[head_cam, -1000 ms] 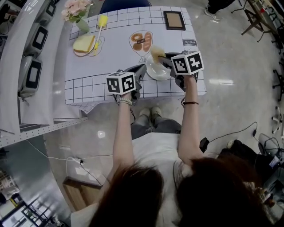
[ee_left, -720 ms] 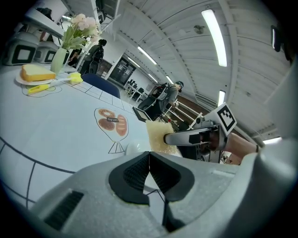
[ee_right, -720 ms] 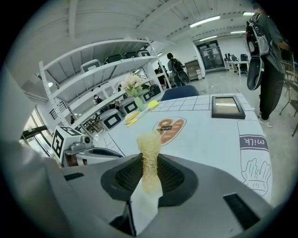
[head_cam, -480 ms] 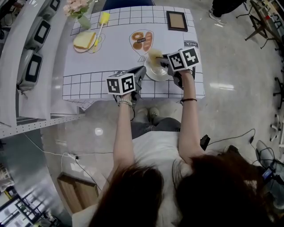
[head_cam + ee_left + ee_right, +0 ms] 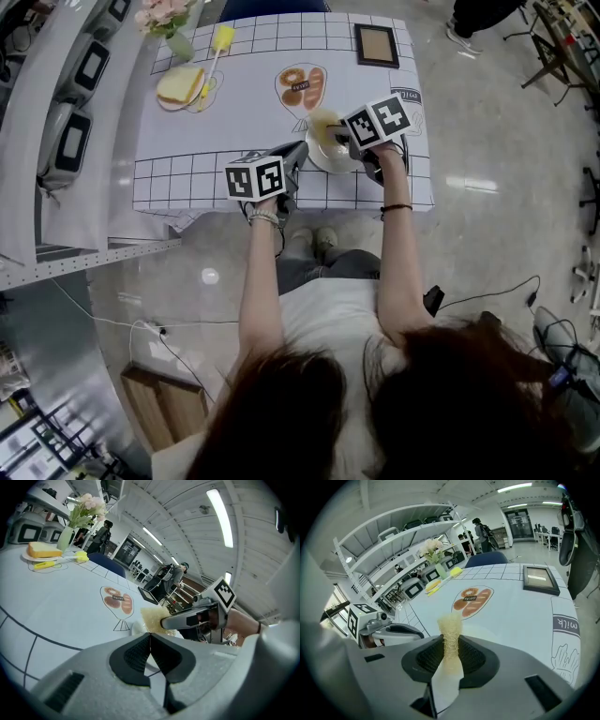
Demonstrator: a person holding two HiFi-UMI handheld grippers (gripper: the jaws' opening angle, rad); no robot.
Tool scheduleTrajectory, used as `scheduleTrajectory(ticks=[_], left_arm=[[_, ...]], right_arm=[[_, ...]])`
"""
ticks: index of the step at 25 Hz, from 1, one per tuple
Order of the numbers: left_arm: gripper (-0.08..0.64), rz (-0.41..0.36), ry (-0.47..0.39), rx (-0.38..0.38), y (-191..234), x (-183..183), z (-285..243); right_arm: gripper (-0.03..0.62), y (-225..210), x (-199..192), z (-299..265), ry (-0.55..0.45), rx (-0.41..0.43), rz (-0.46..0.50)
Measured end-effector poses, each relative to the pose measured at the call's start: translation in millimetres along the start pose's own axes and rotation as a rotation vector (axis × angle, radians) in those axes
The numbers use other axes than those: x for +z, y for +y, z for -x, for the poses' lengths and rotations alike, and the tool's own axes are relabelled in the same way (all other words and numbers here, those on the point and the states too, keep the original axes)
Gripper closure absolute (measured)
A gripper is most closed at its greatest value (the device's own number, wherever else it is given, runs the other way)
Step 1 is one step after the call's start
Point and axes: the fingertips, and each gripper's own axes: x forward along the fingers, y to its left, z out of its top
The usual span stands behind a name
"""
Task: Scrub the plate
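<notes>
A white plate sits near the table's front edge. My left gripper is at its left rim, and in the left gripper view the jaws are shut on that rim, with a bit of the plate showing behind them. My right gripper hangs over the plate, shut on a yellowish fibrous scrubber. In the right gripper view the scrubber stands up between the shut jaws and the plate is hidden. The left gripper view shows the scrubber over the plate.
A slice of bread on a small plate, a yellow brush and a vase of flowers stand at the far left. A picture frame lies at the back right. Shelves with devices run along the left.
My right gripper has shifted a little to the left over the plate with the scrubber in it. The left gripper has stayed at the plate's rim.
</notes>
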Motion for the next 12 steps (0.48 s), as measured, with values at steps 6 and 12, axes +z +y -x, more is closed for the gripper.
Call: scheduleTrajectory(ticks=[6,12], left_arm=[[0.549,-0.002,0.008,-0.005,-1.2,-0.1,-3.6],[0.549,0.011,0.009,0.003,4.1,-0.1,-1.9]], right_arm=[[0.514,-0.9,-0.5,-6.6,0.055,-0.003,0.024],[0.514,-0.9,-0.8,-10.9,0.089,-0.002,0.041]])
